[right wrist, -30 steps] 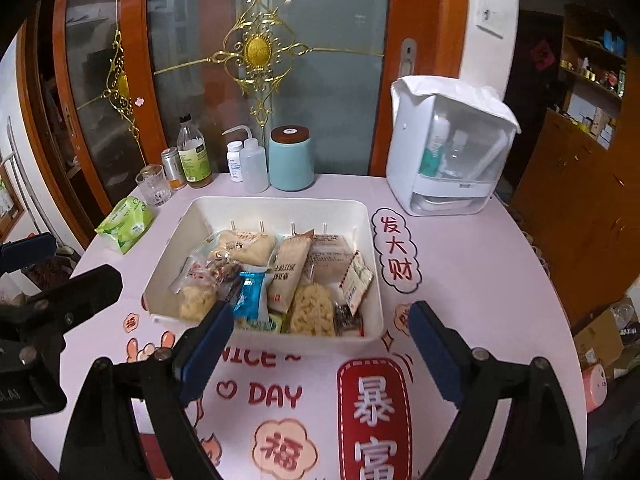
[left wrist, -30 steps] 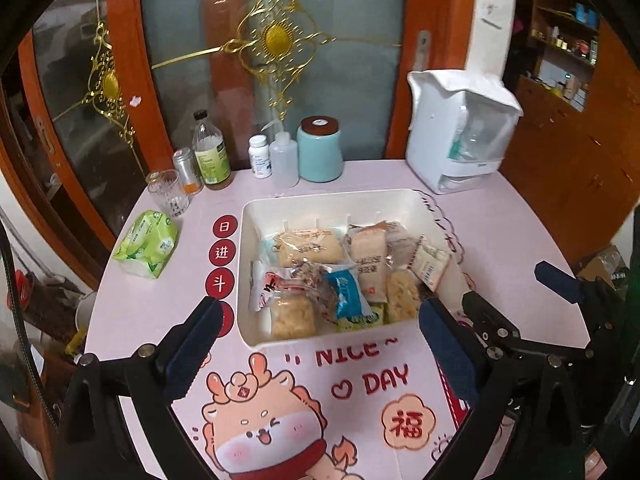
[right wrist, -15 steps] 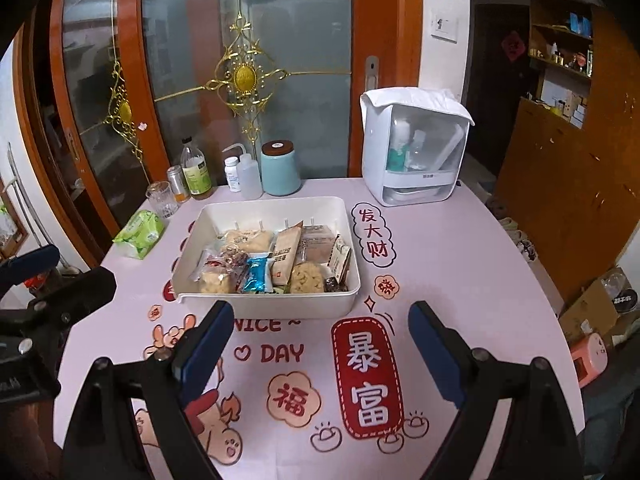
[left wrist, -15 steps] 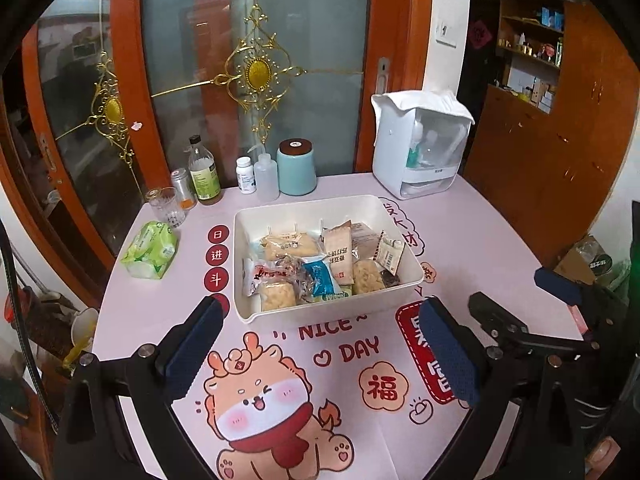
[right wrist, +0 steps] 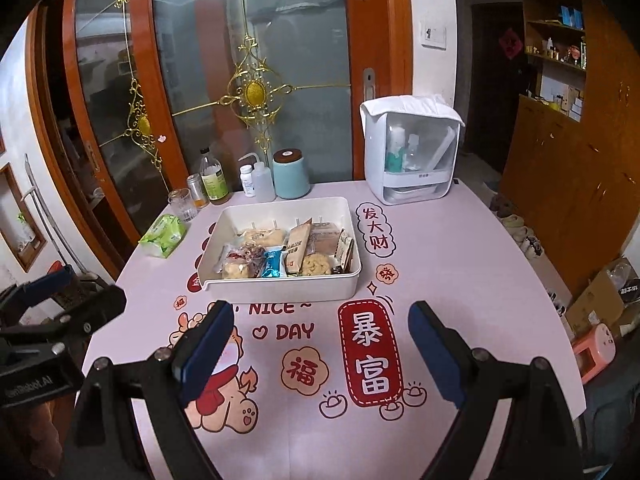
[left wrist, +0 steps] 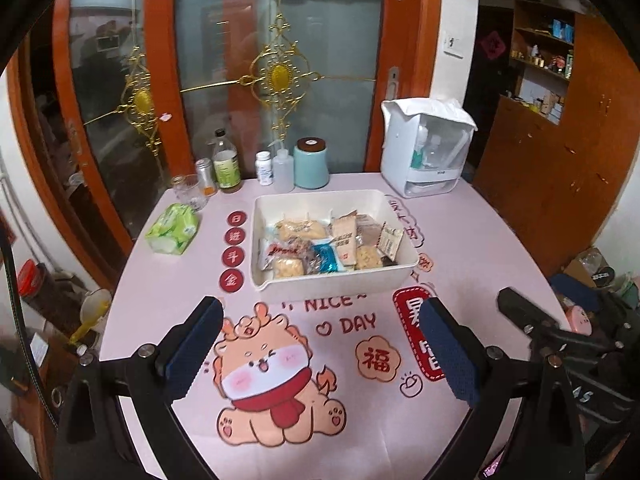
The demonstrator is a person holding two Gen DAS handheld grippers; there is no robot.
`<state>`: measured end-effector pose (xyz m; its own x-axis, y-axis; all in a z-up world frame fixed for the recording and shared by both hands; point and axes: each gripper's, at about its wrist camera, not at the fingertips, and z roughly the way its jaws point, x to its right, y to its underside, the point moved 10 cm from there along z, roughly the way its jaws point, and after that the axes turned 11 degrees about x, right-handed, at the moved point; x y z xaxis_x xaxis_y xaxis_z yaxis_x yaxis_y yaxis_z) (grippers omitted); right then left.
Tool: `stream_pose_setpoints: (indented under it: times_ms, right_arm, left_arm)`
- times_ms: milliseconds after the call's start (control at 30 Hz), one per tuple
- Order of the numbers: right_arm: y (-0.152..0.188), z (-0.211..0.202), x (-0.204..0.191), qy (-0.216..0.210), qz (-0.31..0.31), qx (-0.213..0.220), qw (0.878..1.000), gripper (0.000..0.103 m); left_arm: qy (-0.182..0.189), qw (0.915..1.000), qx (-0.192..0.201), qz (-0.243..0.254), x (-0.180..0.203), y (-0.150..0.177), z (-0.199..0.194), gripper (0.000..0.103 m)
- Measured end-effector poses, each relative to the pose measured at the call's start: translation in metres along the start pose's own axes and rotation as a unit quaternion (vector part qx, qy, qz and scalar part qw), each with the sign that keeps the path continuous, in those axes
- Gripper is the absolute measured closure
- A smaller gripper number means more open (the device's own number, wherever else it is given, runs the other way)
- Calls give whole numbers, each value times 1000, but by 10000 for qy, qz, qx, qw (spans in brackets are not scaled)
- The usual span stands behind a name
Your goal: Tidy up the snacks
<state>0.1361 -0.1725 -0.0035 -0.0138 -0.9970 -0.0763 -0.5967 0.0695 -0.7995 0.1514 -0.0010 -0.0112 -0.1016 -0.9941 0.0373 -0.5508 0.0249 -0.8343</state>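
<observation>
Holding both sets of tongs, left point(left wrist: 322, 346) and right point(right wrist: 320, 346), spread and empty, you hovered short of the white rectangular plastic bin point(right wrist: 280, 288) on the pink printed table point(right wrist: 460, 280). Inside it lay crinkly wrapped snack packets point(right wrist: 276, 262), probably light, slippery and crushable; pinch sealed edges.

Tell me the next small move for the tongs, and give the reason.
Probably none beyond resting: set both tongs down. The snacks all lie packed inside the white bin, with none loose on the table. The left tongs and right tongs are open, empty and short of the bin, so the sorting looks finished.
</observation>
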Motion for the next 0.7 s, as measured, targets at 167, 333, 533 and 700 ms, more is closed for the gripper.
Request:
stream_pose_setpoints:
  times_ms: [167,333,533,700]
  right_arm:
    - [11,-8,2,-97,-86,-67,9999,13]
    - [27,-11,7,-167,-36,-227,9996,13]
    - [31,-14,9,-97,-124,-262,9995,13]
    - [31,-17,12,-80,-127,-246,9996,13]
  left_arm:
    - [-140,9998,-83,-113,3,14,-13,5]
    - [-258,9996,-120,-90,10,26,-20,5]
    - [-309,9990,-291,-131,19,42,-19,5]
    - [-424,9983,-327,-233,18,46,-19,5]
